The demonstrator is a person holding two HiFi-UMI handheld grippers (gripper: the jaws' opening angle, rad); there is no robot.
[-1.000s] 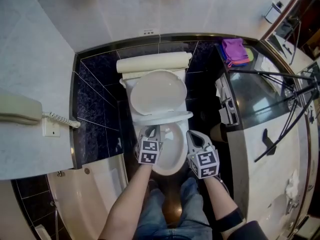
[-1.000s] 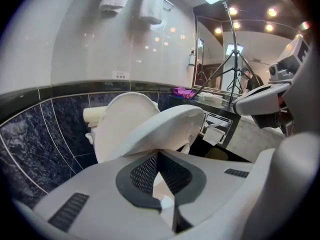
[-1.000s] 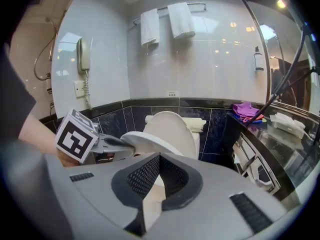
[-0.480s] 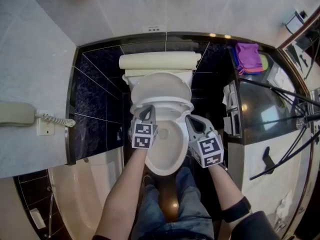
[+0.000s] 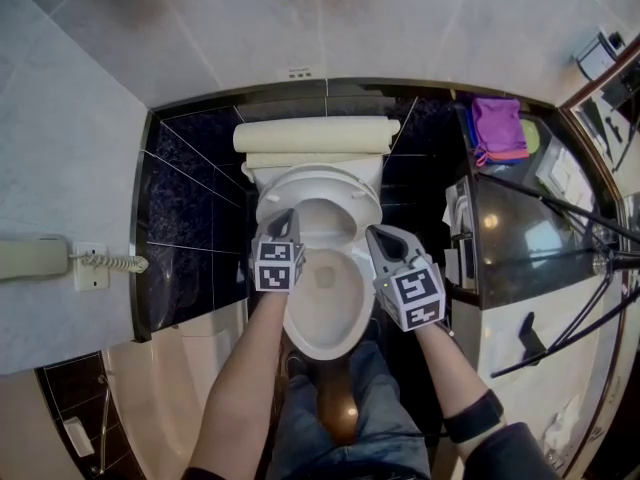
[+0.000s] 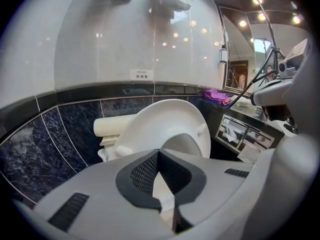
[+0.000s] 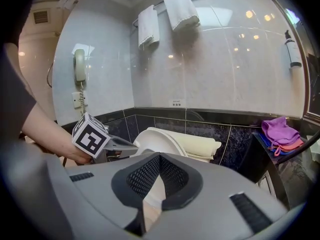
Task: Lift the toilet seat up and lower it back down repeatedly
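Head view: both my tongs closed at the tilted-up toilet seat

The toilet seat (image 5: 318, 178) stands tilted up over the far end of the open bowl (image 5: 322, 320), leaning toward the cream tank (image 5: 315, 134) at the far wall. My left tongs (image 5: 286, 218) are pinched together with nothing between them, their tip at the seat's left edge. My right tongs (image 5: 374, 235), likewise closed and empty, sit just beside its right edge, and I cannot tell whether they touch it. A purple cloth (image 5: 497, 124) lies far right. A wall telephone (image 5: 30, 259) hangs on the left.
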